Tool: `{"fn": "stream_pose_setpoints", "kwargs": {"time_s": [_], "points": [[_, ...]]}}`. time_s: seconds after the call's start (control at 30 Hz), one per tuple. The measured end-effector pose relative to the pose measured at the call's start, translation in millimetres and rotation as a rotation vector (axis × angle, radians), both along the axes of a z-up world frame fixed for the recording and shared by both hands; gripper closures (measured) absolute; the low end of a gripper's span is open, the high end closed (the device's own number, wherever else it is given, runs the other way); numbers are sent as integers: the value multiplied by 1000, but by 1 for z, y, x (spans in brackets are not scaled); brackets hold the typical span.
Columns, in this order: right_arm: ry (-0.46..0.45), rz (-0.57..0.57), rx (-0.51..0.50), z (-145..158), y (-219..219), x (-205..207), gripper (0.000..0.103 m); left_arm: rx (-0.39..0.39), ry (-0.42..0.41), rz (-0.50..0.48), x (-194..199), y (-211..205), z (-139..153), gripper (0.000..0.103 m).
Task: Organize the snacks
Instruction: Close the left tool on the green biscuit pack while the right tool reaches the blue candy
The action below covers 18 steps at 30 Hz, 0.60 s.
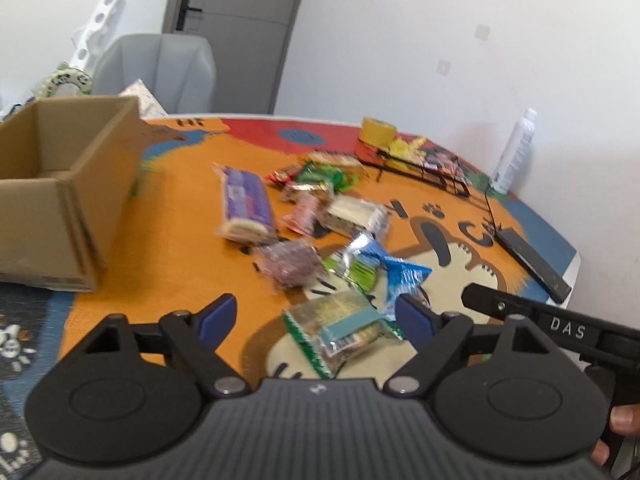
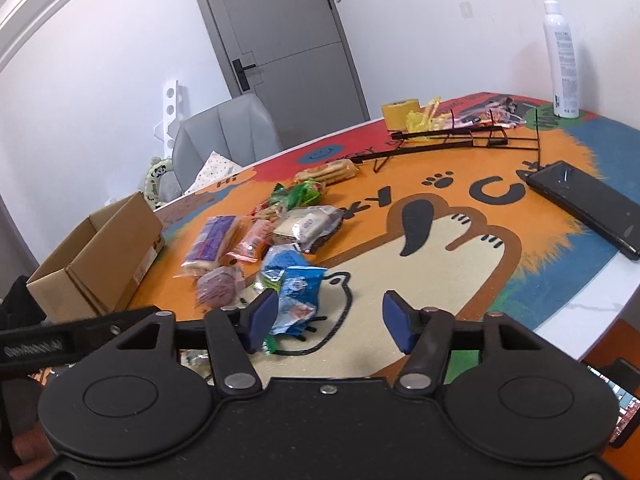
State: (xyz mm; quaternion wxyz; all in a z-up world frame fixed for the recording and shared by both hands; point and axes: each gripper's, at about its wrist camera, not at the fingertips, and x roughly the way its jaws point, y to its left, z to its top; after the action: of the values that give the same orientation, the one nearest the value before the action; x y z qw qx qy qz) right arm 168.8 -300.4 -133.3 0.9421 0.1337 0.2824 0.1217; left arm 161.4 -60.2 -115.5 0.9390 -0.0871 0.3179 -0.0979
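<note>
A: The step in hand looks like the first pick from the snack pile. The left gripper (image 1: 316, 320) hangs low over the clear cracker packet with the pale-blue label (image 1: 345, 330), which lies on the cat-print table mat (image 1: 180, 264) at the near edge of the pile.

B: How should the person do it well?

A: Probably by setting the pads across the packet's narrow sides so the crackers take the squeeze, not the loose film, then carrying it to the open cardboard box (image 1: 60, 184), which stands well apart to the left.

B: And the tongs themselves?

A: The left one's jaws stand wide, a blue pad on either side of the packet. The right pad sits at its corner, but whether it touches, the view cannot tell; nothing is clamped. The right gripper (image 2: 332, 322) has its jaws partly apart and holds nothing. Its left pad lies just beside the crumpled blue wrapper (image 2: 296, 288), and only bare mat shows between the pads.

B: Any risk?

A: The slick film may slide out of a shallow pinch.
</note>
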Motion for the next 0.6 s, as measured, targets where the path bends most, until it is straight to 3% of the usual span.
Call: {"fn": "stream_pose_setpoints", "kwargs": {"time_s": [0.1, 0.5, 0.6], "points": [[22, 15, 33, -7, -4, 7, 58, 6, 25, -12, 11, -8, -7, 21], [77, 0, 78, -20, -10, 28, 58, 95, 95, -71, 43, -34, -32, 19], [80, 8, 74, -20, -7, 31, 57, 125, 67, -66, 44, -36, -36, 17]]}}
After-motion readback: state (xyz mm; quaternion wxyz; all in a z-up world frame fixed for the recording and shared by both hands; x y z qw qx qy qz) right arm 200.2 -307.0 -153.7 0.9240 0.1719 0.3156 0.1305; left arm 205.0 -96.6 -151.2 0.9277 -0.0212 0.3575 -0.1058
